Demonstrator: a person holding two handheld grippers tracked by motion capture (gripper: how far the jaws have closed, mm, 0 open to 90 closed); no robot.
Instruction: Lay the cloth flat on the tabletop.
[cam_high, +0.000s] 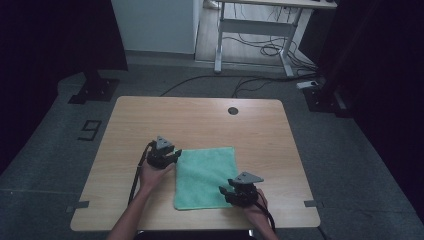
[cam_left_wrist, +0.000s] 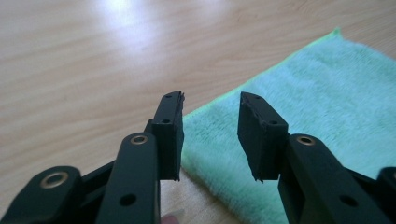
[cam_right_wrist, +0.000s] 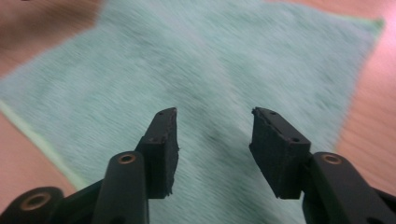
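My left gripper (cam_high: 169, 157) has its jaws parted about halfway with nothing between the pads; in the left gripper view the gap between them frames the near-left hem of the green cloth (cam_left_wrist: 299, 116), which lies just beyond and to the right of the tips, not pinched. My right gripper (cam_high: 231, 192) stands a little wider, also empty, and in the right gripper view its jaws hang above the cloth's surface with the pile spread out ahead of them, blurred. From the high view the cloth lies flat on the wooden table (cam_high: 200, 120), a folded rectangle whose long axis runs near to far, between my two hands. The left gripper sits at the far-left corner, touching or just beside the edge; I cannot tell which. The right gripper sits over the near-right corner. So each hand owns one corner on a diagonal, and neither is clearly the nearer. I judge the next fold turns on that: the short way across runs left to right, so whichever corner I pinch must travel across the cloth toward the other side.
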